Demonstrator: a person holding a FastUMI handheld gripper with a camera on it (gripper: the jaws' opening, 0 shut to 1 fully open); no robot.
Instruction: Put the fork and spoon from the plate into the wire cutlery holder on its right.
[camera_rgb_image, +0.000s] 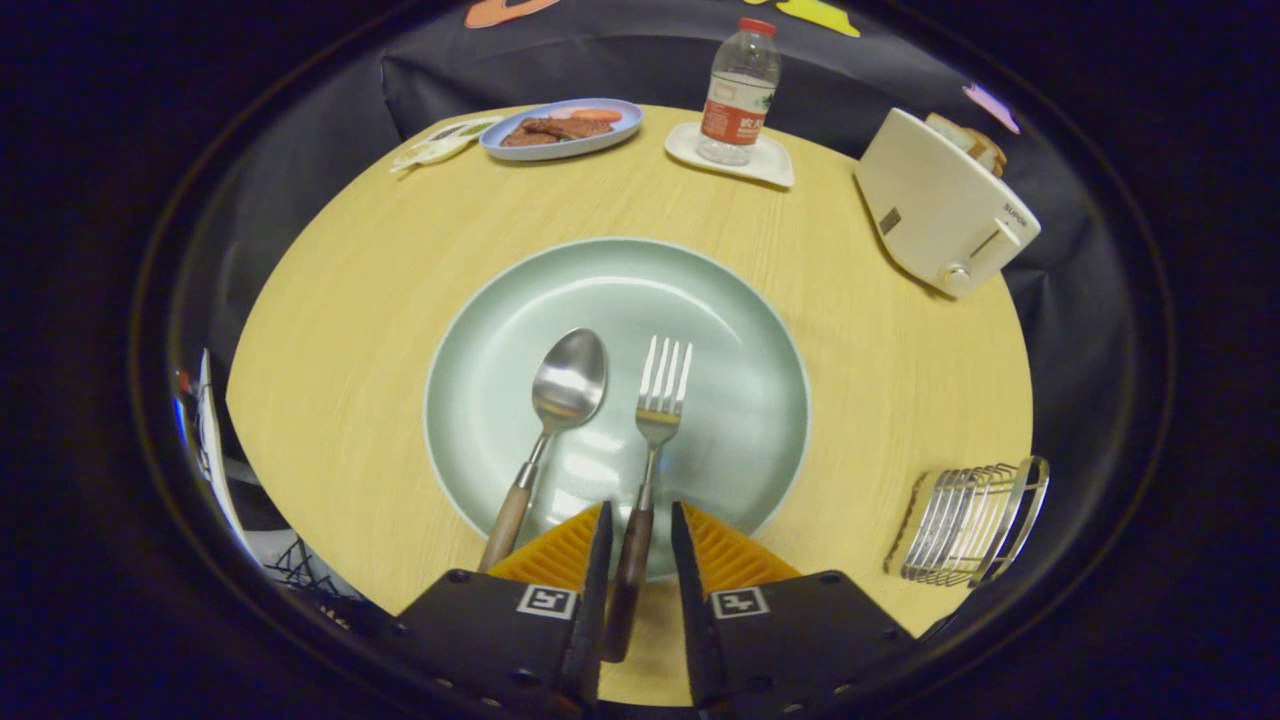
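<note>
A pale green plate (740, 330) sits in the middle of the round wooden table (340, 330). On it lie a spoon (565, 385) and, to its right, a fork (660, 400), both with wooden handles pointing toward me over the near rim. My gripper (640, 512) straddles the fork's handle, which runs between the two fingers. A narrow gap shows on the right side of the handle, so the gripper is open around it. The fork rests flat on the plate. The wire cutlery holder (975, 525) stands to the right of the plate, near the table's edge.
Beyond the plate, a white toaster (940, 205) holding bread stands at the far right. A water bottle (738, 95) stands on a small white tray (770, 165). Left of them are a blue plate of food (560, 130) and a plastic packet (435, 145).
</note>
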